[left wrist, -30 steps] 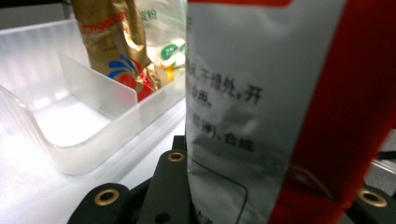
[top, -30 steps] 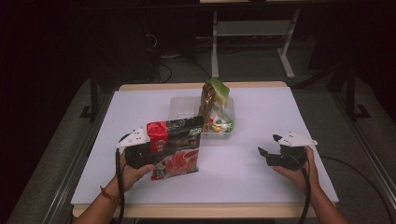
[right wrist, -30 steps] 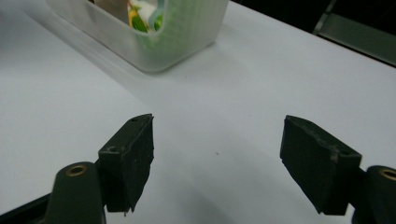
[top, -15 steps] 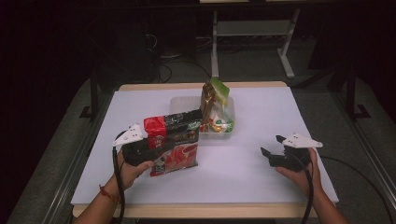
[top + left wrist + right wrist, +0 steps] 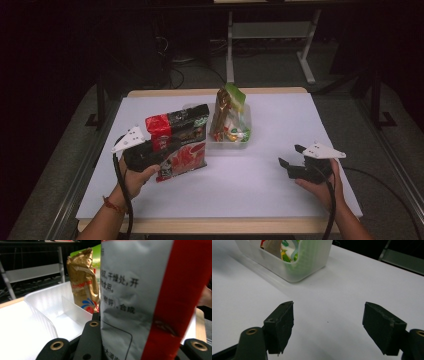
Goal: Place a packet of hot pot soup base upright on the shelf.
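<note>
Crinkly red-and-black snack bag [image 5: 177,142] is hanging clamped in our left gripper [image 5: 150,150], lifted off the white table [image 5: 250,185], just beside the ribbed translucent plastic tray [image 5: 245,137]. Our right gripper [image 5: 292,160] is resting with jaws apart, empty.

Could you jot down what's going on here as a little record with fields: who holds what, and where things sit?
Left tongs: shut on the red and black snack bag, held off the table
Right tongs: open, nothing between them, low over the white table
Clear bin: at the middle of the table, a divider inside
In the bin: a gold and green packet standing upright in its right part
Left part of bin: nothing seen in it in the left gripper view
</note>
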The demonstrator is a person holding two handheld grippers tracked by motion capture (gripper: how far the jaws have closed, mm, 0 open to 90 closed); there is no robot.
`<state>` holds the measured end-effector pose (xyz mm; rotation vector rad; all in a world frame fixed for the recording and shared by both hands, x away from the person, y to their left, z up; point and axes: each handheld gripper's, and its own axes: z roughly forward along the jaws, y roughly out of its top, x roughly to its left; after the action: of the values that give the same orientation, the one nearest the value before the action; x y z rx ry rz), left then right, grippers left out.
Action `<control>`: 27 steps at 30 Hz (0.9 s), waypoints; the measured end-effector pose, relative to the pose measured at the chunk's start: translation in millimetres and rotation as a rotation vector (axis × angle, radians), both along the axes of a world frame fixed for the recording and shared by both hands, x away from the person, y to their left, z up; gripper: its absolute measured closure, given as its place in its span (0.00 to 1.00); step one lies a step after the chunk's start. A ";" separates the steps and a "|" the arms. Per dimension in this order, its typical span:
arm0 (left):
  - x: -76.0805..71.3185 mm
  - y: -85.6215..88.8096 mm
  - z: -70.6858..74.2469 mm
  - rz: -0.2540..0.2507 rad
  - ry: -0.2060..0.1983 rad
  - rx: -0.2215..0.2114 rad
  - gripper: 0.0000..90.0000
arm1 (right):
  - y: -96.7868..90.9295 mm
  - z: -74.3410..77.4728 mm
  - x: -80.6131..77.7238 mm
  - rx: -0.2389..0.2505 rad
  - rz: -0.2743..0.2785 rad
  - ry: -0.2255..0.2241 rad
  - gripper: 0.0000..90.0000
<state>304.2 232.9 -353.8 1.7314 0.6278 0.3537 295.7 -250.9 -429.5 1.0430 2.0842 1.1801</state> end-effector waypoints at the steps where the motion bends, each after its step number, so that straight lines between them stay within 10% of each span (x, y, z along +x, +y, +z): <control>1: 0.7 -0.5 0.9 0.008 -0.003 -0.008 0.87 | 0.4 -0.1 0.2 0.002 0.002 0.002 0.27; 27: 37.3 -18.5 17.3 0.227 -0.030 -0.030 0.87 | 4.7 -6.2 0.8 -0.025 0.011 0.035 0.29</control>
<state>341.5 214.4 -336.5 1.6270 0.8064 0.5247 296.5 -246.2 -435.7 1.0488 2.1287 1.1457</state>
